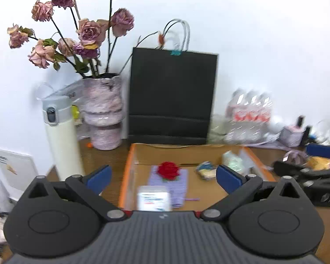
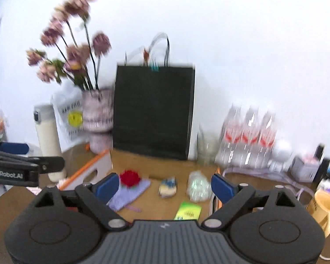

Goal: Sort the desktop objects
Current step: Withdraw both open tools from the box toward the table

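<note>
A shallow cardboard tray with orange edges lies on the wooden desk. In it are a purple pouch with a red flower, a small white box, a blue-and-yellow wrapped item and a pale green packet. My left gripper is open and empty above the tray's near side. My right gripper is open and empty over the same tray; the flower pouch, the wrapped item, the pale green packet and a green card lie beneath it.
A black paper bag stands behind the tray. A vase of dried roses and a white flask stand at left. Bottled water and clutter stand at right, with a yellow cup. The other gripper shows at left.
</note>
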{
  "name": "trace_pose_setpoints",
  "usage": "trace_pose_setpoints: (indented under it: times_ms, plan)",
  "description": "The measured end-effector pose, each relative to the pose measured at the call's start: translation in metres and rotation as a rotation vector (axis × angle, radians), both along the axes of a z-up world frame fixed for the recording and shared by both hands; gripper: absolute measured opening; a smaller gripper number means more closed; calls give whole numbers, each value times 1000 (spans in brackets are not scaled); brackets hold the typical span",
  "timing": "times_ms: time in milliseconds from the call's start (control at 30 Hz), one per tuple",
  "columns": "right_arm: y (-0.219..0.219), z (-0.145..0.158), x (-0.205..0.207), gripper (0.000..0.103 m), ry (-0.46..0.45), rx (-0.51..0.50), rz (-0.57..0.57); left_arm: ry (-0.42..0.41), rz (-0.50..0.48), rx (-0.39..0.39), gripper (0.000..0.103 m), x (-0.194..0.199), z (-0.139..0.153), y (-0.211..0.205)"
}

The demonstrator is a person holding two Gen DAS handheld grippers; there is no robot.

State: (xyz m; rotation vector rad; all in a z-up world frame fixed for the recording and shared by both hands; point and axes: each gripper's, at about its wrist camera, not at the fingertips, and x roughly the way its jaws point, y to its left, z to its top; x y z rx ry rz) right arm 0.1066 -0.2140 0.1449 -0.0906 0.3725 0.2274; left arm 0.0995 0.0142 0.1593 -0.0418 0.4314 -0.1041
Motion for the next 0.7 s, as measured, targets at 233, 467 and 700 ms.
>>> trace_pose_setpoints:
  times_ms: [233, 467, 700]
  plan:
    - [11, -10, -23, 91, -9, -2, 13, -63, 38, 50, 103, -33, -4, -7]
    - [8, -59, -82, 91, 109, 91, 65, -13, 69, 67, 103, -97, -50, -9]
    - [7, -109, -150, 91, 200, 87, 99, 41, -9, 67, 103, -162, -97, -17]
